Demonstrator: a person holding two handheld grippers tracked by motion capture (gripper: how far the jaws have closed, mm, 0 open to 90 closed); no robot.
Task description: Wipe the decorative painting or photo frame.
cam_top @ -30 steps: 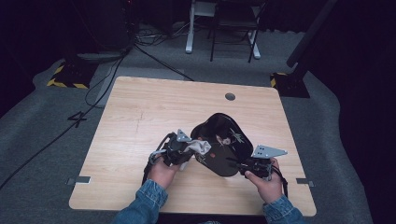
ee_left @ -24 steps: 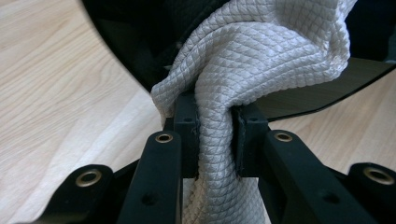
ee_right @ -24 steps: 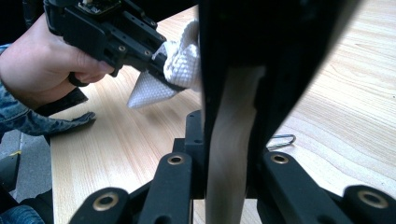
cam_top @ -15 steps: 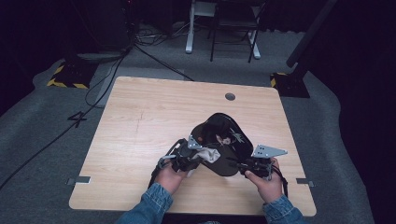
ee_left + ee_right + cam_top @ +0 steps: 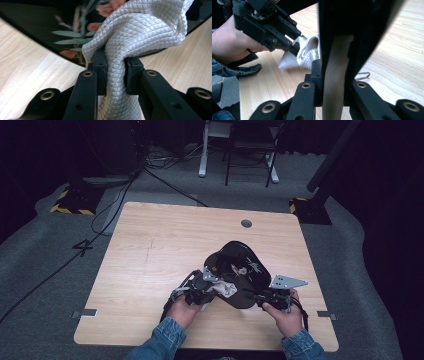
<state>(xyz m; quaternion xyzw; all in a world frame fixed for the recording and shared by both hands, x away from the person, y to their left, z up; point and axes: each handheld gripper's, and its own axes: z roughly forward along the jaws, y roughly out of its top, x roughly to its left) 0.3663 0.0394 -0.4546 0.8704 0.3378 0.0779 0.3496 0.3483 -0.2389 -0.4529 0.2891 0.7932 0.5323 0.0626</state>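
A black glossy plate (image 5: 239, 268) with a floral print is held tilted above the wooden table (image 5: 165, 240). My right gripper (image 5: 258, 298) is shut on its near rim; in the right gripper view my jaws (image 5: 333, 72) clamp the plate's edge (image 5: 337, 30). My left gripper (image 5: 204, 290) is shut on a white quilted cloth (image 5: 221, 290), which presses against the plate's left face. In the left gripper view the cloth (image 5: 140, 32) bunches up out of my gripper (image 5: 115, 63) against the dark floral surface (image 5: 50, 22). From the right gripper view, the left gripper (image 5: 269, 25) and its cloth (image 5: 308, 51) appear beside the plate.
A round cable hole (image 5: 246, 223) sits near the table's far edge. A small wire clip (image 5: 362, 74) lies on the wood by the plate. Chair and desk legs (image 5: 235, 160) stand on the carpet beyond the table, with cables (image 5: 125, 185) at far left.
My left gripper has carried the cloth to the right, onto the plate. The right gripper and the plate have stayed about where they were.
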